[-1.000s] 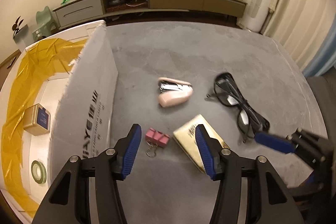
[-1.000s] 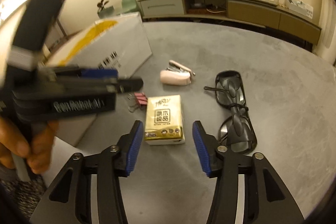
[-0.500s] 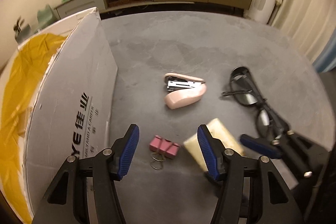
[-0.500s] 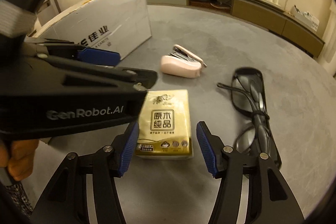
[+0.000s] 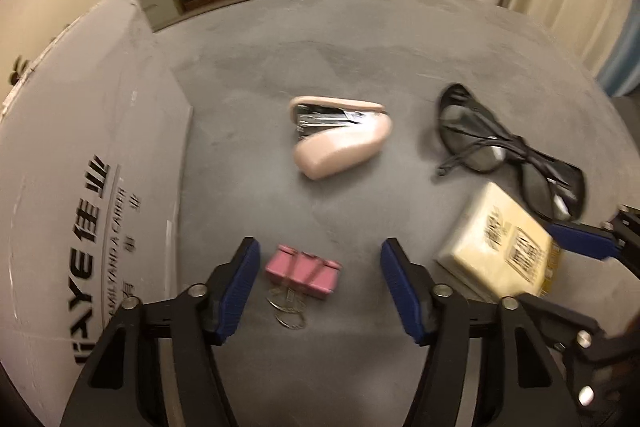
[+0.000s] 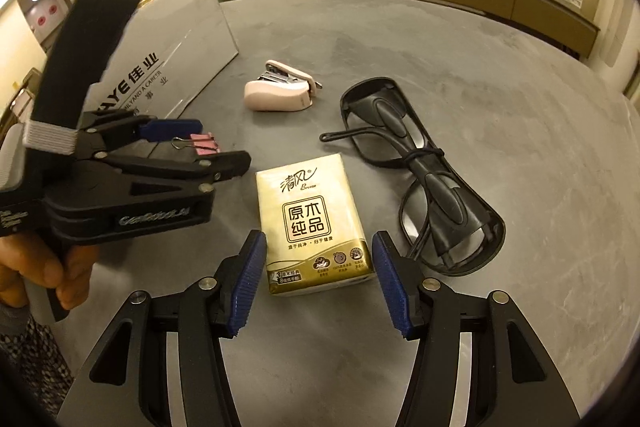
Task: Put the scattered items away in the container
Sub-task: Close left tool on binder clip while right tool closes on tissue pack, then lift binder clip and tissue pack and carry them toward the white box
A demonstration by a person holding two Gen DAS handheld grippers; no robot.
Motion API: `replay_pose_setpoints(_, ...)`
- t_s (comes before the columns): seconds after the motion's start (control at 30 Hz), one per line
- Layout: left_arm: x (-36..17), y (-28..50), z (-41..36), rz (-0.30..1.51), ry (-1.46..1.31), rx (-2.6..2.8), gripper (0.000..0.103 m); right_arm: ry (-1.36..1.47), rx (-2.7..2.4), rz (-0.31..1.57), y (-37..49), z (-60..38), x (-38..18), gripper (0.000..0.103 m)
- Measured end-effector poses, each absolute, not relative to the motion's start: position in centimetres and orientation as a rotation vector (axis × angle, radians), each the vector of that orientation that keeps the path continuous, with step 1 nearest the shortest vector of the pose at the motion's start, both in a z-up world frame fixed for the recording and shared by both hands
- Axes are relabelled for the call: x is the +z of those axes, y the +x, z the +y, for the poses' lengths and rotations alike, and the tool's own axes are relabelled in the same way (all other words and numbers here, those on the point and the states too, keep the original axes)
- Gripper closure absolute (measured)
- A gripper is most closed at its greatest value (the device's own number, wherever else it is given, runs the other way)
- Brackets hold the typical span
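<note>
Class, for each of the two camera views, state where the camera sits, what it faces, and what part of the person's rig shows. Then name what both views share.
Left wrist: on the left gripper, open, facing the pink binder clip beside the cardboard box.
Right wrist: on the right gripper, open, facing the tissue pack; a hand holds the other gripper.
Shared: pink stapler, black glasses, grey table.

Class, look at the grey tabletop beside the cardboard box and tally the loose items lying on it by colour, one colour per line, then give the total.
Pink: 2, the stapler and the binder clip
Black: 1, the glasses
Gold and cream: 1, the tissue pack
Total: 4
</note>
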State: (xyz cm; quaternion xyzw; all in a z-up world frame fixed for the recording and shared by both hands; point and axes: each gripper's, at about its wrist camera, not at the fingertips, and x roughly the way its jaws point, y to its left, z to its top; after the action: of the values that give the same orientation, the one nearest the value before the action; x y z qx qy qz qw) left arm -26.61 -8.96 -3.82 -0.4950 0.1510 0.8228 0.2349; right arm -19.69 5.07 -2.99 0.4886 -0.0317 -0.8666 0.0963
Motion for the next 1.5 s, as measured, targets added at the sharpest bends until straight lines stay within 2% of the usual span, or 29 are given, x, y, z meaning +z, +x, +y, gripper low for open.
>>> replay_pose_setpoints(0.2, -3.3, -26.0, -10.0, 0.427, -1.292, 2.304, 0.037, 1.364, -2.569, -0.048, -19.9, 4.2, -2.2, 0.044)
replay_pose_setpoints(0.33, -4.2, -26.1, -9.5, 0.458, -1.301, 2.288, 0.039, 1.383, -2.554, 0.036, -20.7, 2.9, -3.4, 0.044)
replay_pose_setpoints(0.37, -4.2, -25.9, -9.5, 0.438, -1.298, 2.275, 0.049, 1.406, -2.541, 0.037, -20.8, 2.8, -3.8, 0.044)
replay_pose_setpoints(0.4, -4.1, -25.9, -9.5, 0.423, -1.301, 2.259, 0.065, 1.421, -2.537, 0.032, -20.9, 2.9, -4.0, 0.045)
replay_pose_setpoints(0.43, -4.1, -26.0, -9.6, 0.406, -1.308, 2.236, 0.068, 1.435, -2.535, 0.027, -20.8, 2.9, -4.2, 0.045)
replay_pose_setpoints(0.53, -4.2, -25.9, -9.8, 0.408, -1.303, 2.237, 0.067, 1.448, -2.541, 0.027, -20.7, 3.1, -4.0, 0.046)
replay_pose_setpoints(0.57, -4.3, -25.9, -9.9, 0.42, -1.292, 2.254, 0.063, 1.442, -2.541, 0.028, -20.6, 3.1, -3.9, 0.046)
replay_pose_setpoints(0.6, -4.4, -25.9, -9.9, 0.427, -1.285, 2.268, 0.053, 1.432, -2.541, 0.026, -20.6, 3.0, -3.8, 0.046)
replay_pose_setpoints(0.67, -4.4, -26.0, -10.0, 0.416, -1.286, 2.284, 0.05, 1.412, -2.555, 0.024, -20.6, 2.9, -3.7, 0.046)
replay_pose_setpoints(0.73, -4.2, -25.6, -10.0, 0.387, -1.295, 2.263, 0.067, 1.409, -2.558, 0.025, -20.7, 2.8, -3.7, 0.046)
replay_pose_setpoints(0.77, -4.1, -25.6, -9.9, 0.379, -1.299, 2.255, 0.07, 1.411, -2.559, 0.016, -20.7, 2.8, -3.7, 0.048)
replay_pose_setpoints(1.1, -1.1, -23.7, -10.8, 0.339, -1.244, 2.255, 0.07, 1.378, -2.529, -0.152, -19.7, 3.9, -2.0, 0.049)
replay_pose_setpoints(1.5, 3.7, -20.5, -12.1, 0.307, -1.123, 2.256, 0.07, 1.303, -2.532, -0.14, -17.5, 2.4, 0.2, 0.049)
